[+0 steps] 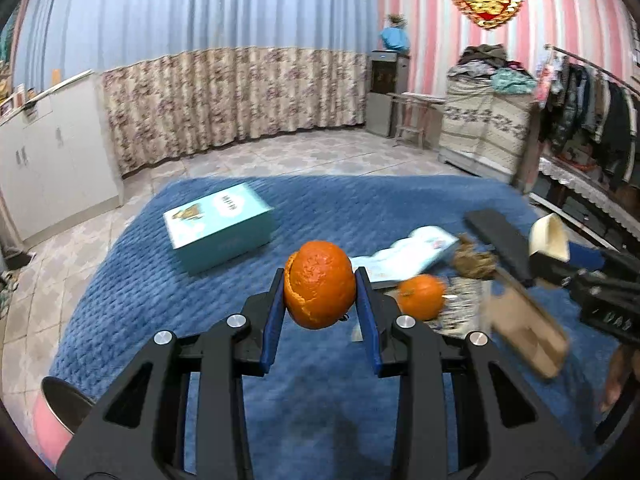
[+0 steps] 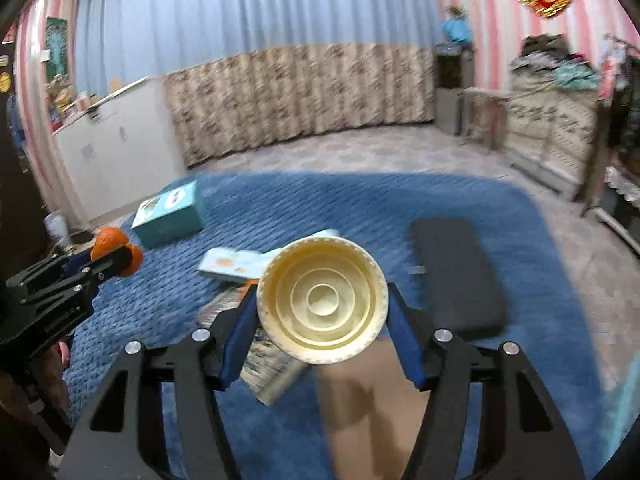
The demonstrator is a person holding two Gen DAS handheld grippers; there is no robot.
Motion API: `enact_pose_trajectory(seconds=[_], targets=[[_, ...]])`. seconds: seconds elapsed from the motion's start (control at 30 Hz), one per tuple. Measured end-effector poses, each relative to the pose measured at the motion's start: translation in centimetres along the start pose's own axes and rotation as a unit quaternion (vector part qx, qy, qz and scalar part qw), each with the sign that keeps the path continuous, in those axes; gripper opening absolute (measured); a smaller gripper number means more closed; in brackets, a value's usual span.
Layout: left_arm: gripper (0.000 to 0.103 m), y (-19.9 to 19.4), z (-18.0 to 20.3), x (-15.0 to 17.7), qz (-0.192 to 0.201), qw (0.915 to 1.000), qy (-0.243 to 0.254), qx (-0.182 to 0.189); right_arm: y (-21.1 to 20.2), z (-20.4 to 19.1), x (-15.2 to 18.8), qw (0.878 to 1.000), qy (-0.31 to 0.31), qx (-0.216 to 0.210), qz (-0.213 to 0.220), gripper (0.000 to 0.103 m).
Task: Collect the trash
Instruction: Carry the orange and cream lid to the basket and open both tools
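My left gripper is shut on an orange peel, held above the blue quilted cover. A second orange piece lies on the cover just right of it. My right gripper is shut on a cream plastic cup, its ribbed bottom facing the camera. The cup also shows at the right of the left wrist view. The left gripper with the peel shows at the left of the right wrist view. Crumpled wrappers and a brown clump lie on the cover.
A teal box and a flat light-blue packet lie on the cover. A black flat case lies to the right. A brown cardboard piece sits near the right gripper. A metal bin's rim shows at lower left.
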State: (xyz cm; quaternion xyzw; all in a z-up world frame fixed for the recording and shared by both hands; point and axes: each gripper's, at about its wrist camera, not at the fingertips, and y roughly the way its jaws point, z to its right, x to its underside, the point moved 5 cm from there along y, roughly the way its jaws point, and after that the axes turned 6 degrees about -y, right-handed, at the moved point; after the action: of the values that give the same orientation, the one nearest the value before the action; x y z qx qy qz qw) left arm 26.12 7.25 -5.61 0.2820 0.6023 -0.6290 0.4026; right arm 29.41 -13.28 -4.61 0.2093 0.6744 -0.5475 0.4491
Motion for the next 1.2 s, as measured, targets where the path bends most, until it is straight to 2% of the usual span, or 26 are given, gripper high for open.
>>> enact_pose_trajectory(seconds=[0.23,0.4,0.57,0.77,0.97,1.2], targets=[[0.033,-1.8,7.8,-0.1,0.008,0.9971,0.033,0.069,-9.3,8.6,2.3,0.994,0.07,0.086,0.024,0.061],[0.033,-3.1,13.4,0.5,0.008,0.9918,0.053,0.116,-14.5,14.6,6.2,0.976,0.093,0.197,0.015,0.061],[0.033,-4.4,19.4,1.8,0.006,0.9843,0.077,0.159,-18.1,19.7,8.9,0.959,0.135,0.249,0.026,0.061],[0.033,-5.4,24.8,3.2,0.004,0.9761,0.099,0.194,-20.4,23.9,11.2,0.948,0.162,0.272,0.032,0.061],[0.033,-5.0,31.5,4.6,-0.006,0.964,0.12,0.237,-20.3,27.6,14.0,0.937,0.209,0.279,0.027,0.061],[0.033,-3.5,37.8,6.9,-0.028,0.95,0.151,0.272,-20.7,29.7,15.4,0.926,0.223,0.304,0.016,0.061]])
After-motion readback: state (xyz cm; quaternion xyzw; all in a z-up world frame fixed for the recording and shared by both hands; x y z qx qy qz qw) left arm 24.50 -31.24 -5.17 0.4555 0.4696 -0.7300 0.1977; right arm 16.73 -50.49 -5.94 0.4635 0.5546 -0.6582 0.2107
